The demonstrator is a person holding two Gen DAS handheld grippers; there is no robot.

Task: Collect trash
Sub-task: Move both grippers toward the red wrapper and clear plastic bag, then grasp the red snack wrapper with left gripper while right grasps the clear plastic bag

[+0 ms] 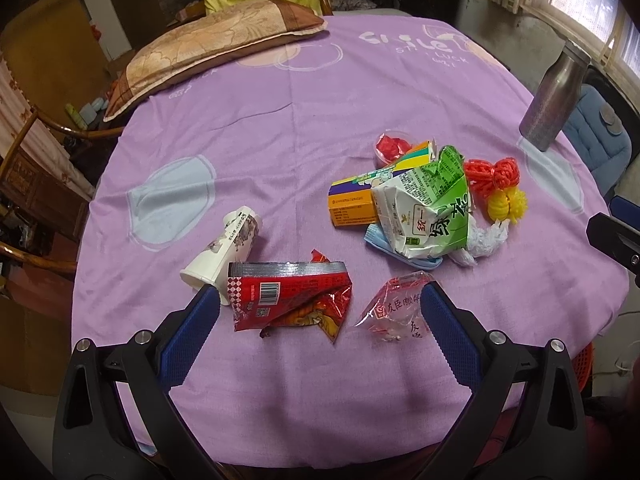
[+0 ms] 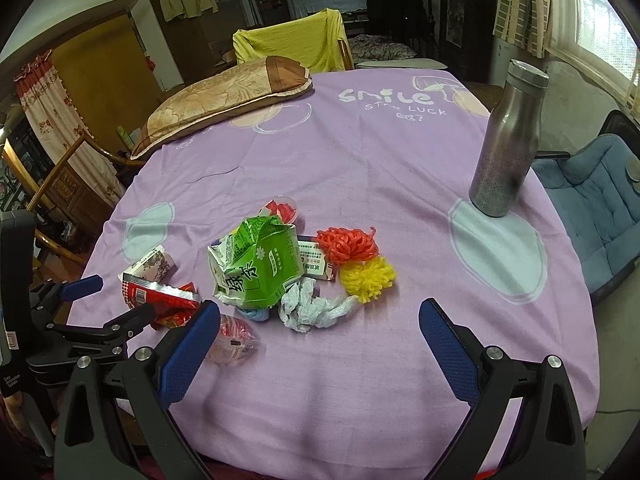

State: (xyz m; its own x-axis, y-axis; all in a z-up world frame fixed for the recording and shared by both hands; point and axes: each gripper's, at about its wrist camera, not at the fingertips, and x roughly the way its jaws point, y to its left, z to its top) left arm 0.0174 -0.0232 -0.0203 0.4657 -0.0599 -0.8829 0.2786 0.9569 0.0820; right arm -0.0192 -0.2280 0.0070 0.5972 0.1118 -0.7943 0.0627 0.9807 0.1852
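One cup (image 1: 222,254), two net balls (image 1: 494,184) (orange, yellow)

A steel bottle (image 2: 507,142) and a pillow (image 2: 224,100) sit on the purple tablecloth (image 2: 380,168).

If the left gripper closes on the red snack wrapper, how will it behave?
The red snack wrapper is creased foil film, so it probably crumples and weighs little. Its glossy surface may slip between the open left gripper fingers.
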